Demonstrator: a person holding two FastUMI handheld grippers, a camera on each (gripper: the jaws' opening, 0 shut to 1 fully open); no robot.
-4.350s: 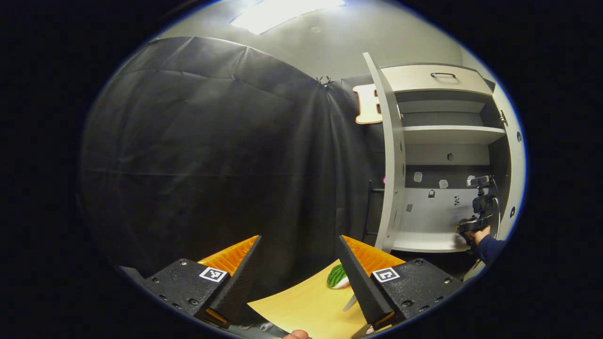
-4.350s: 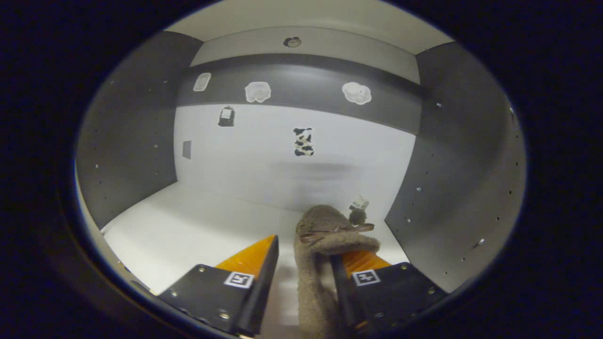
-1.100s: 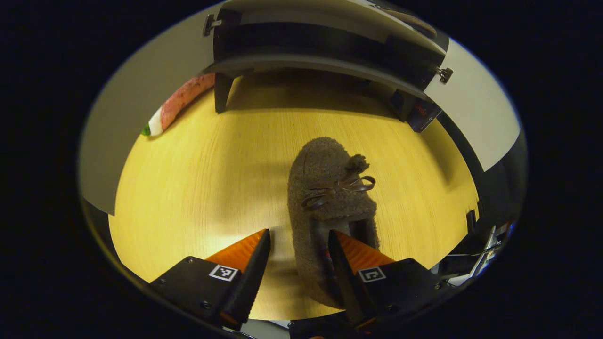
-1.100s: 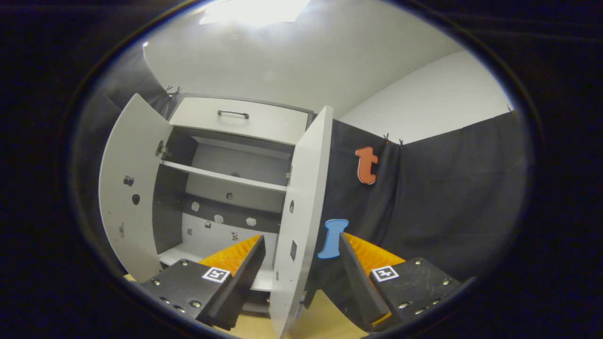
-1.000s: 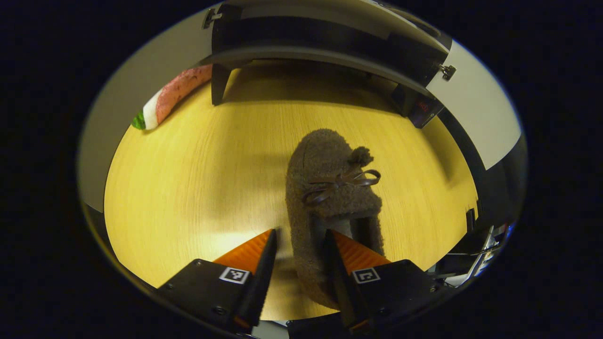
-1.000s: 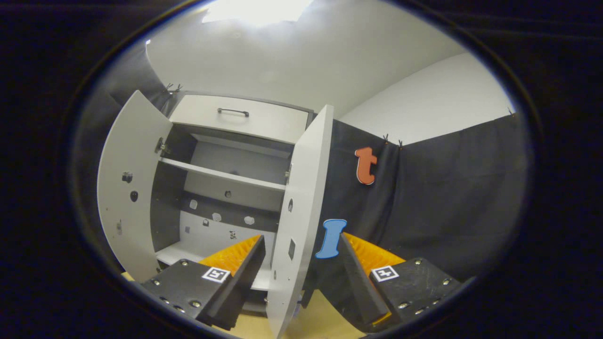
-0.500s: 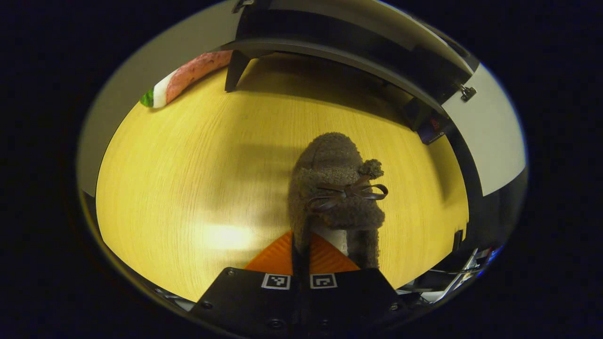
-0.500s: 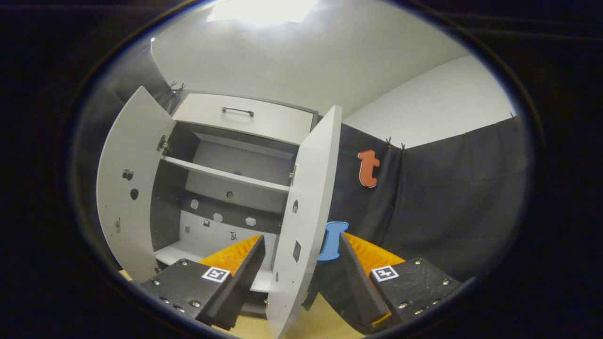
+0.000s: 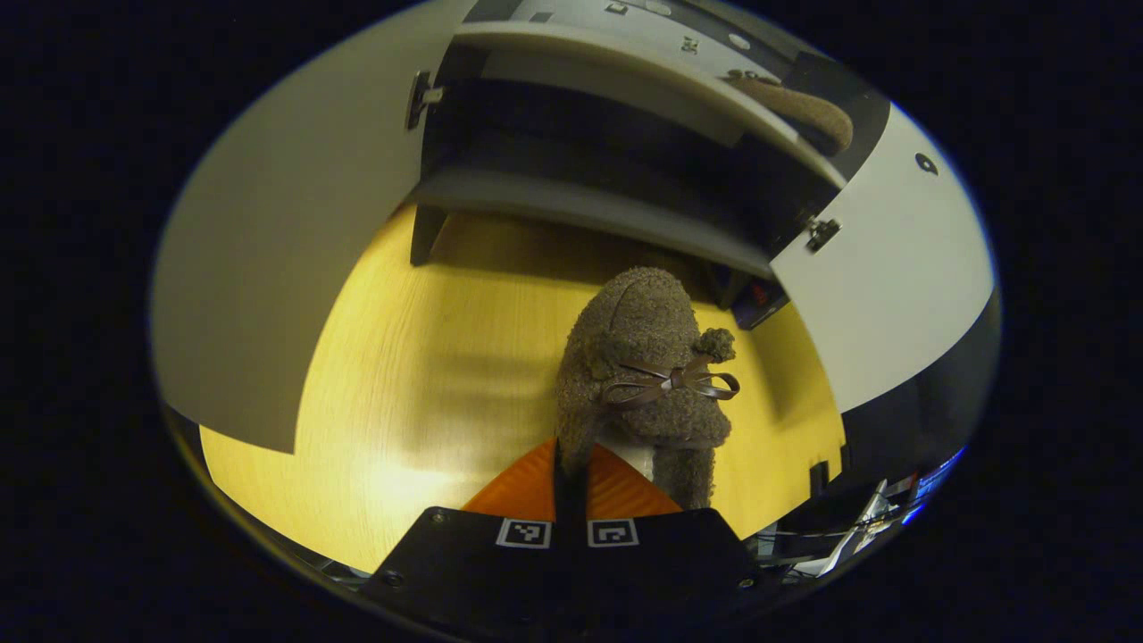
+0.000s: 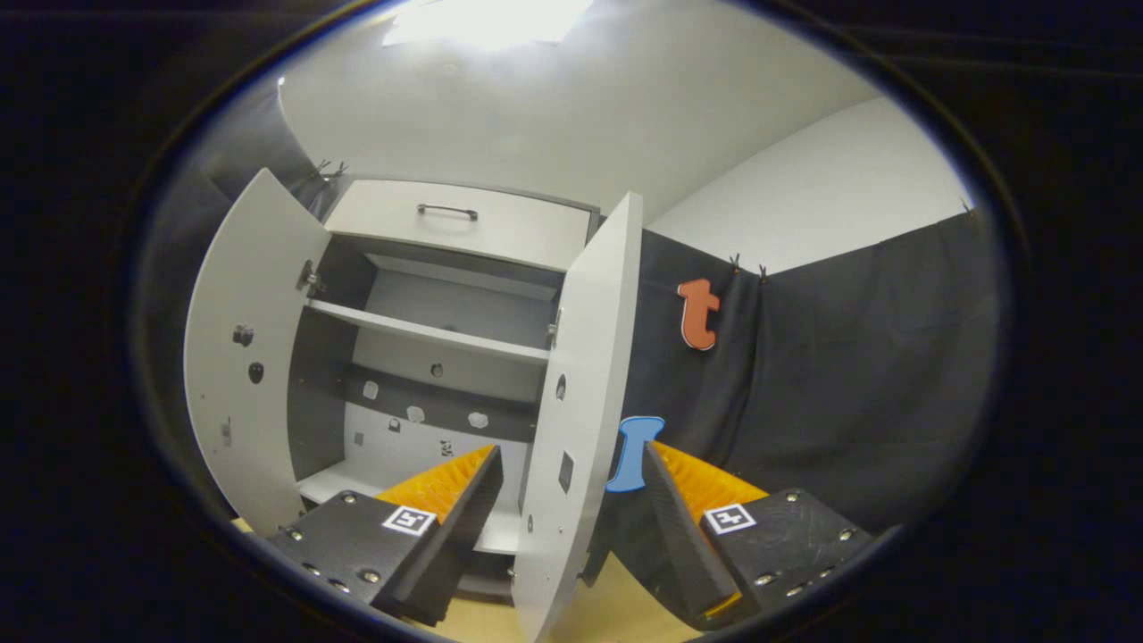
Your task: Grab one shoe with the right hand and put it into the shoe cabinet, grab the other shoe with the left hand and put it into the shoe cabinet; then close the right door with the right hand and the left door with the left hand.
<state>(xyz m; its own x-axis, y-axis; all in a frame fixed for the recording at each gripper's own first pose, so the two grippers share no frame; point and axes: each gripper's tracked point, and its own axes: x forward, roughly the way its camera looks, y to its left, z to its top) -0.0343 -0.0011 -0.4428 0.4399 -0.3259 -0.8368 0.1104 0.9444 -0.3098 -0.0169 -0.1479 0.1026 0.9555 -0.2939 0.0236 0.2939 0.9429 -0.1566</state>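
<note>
In the left gripper view my left gripper (image 9: 569, 464) is shut on the near wall of a fuzzy brown slipper (image 9: 638, 357) with a bow, held above the yellow wooden floor (image 9: 429, 375) in front of the shoe cabinet (image 9: 580, 201). The other brown slipper (image 9: 799, 107) lies on the cabinet's lower shelf at the right. In the right gripper view my right gripper (image 10: 567, 482) is open and holds nothing. The edge of the cabinet's open right door (image 10: 576, 393) stands between its fingers, farther off. The left door (image 10: 241, 357) is open too.
The cabinet (image 10: 429, 357) has a drawer with a handle (image 10: 446, 212) on top and an upper shelf (image 10: 429, 332). The open doors (image 9: 259, 250) flank the cabinet front in the left gripper view. Cables and gear (image 9: 857, 536) lie at the floor's right edge.
My left gripper shut on the slipper and has lifted it toward the cabinet. The right gripper let go of the first slipper about 4 s ago, backed out and now holds nearly still.
</note>
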